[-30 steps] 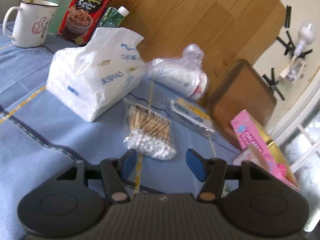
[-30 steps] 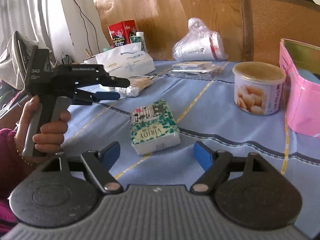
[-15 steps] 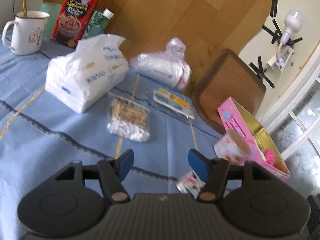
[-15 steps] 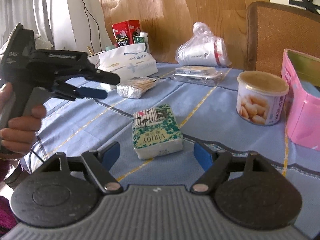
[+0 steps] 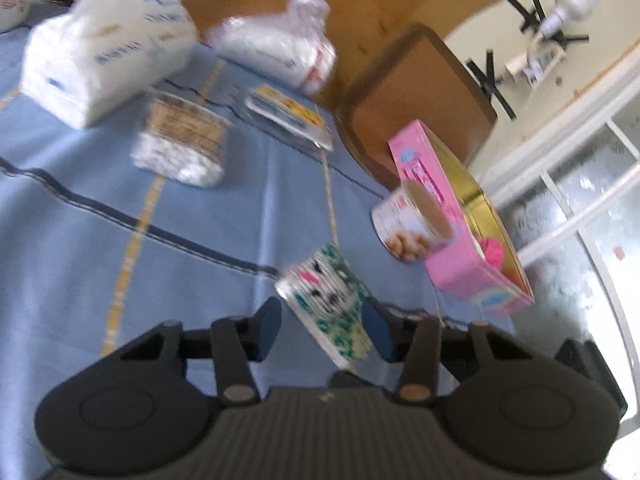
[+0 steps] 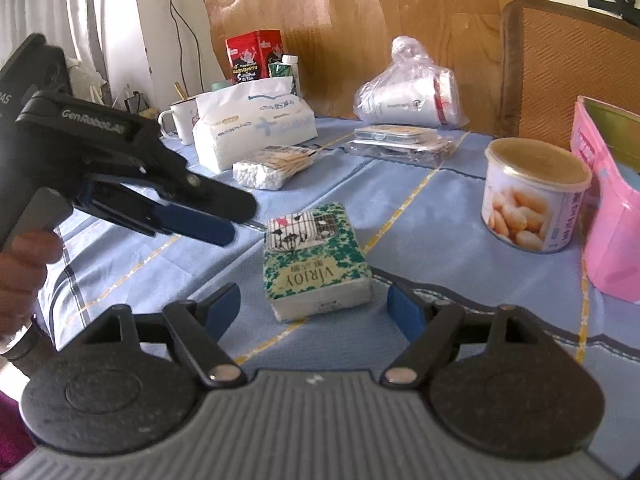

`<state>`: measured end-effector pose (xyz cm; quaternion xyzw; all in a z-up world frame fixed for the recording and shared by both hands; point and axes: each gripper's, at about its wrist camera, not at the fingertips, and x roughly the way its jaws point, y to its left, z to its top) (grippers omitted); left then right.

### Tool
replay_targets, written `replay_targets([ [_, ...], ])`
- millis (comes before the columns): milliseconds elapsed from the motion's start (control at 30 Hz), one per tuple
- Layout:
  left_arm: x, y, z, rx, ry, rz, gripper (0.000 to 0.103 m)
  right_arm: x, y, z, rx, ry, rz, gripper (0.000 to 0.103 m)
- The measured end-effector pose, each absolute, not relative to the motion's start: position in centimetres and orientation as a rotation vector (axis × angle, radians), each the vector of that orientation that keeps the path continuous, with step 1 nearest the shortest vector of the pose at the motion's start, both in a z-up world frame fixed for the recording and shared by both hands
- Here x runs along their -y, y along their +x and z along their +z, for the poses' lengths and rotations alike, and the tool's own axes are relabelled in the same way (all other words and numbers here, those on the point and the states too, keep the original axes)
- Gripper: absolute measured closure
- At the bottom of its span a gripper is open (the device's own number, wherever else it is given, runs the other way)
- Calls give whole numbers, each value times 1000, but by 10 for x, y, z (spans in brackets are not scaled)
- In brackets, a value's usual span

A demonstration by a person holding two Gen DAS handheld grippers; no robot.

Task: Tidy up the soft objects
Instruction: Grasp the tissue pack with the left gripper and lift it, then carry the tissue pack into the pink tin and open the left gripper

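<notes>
Closing L tongs (image 6: 224, 222), nothing gripped, beside tissue pack (image 6: 316, 266) on desk (image 6: 432, 216); R tongs (image 6: 314, 310) sitting apart behind pack.

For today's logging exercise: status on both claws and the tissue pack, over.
Left claw just closing, nothing in it, beside tissue pack. Right claw open, empty. Pack flat on cloth. Nothing blocking.
</notes>
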<state>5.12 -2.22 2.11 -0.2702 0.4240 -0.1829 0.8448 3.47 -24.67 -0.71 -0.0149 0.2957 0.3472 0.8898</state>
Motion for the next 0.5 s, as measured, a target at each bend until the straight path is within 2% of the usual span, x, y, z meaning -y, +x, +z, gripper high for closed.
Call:
replay_targets([
  [67,33,55,18,-917,-552,-401,67,243,35,-8,-614,-38,729,21],
  [133,45,60,13,-944,-516,-397,74,239,34,-9,-599,-55,719,35],
  [167,51,62,14,-943,-485,-385,75,237,32,-9,-588,-79,700,46],
  [500,134,90,78,-810,-287,-591,75,299,14,18,-346,29,478,47],
])
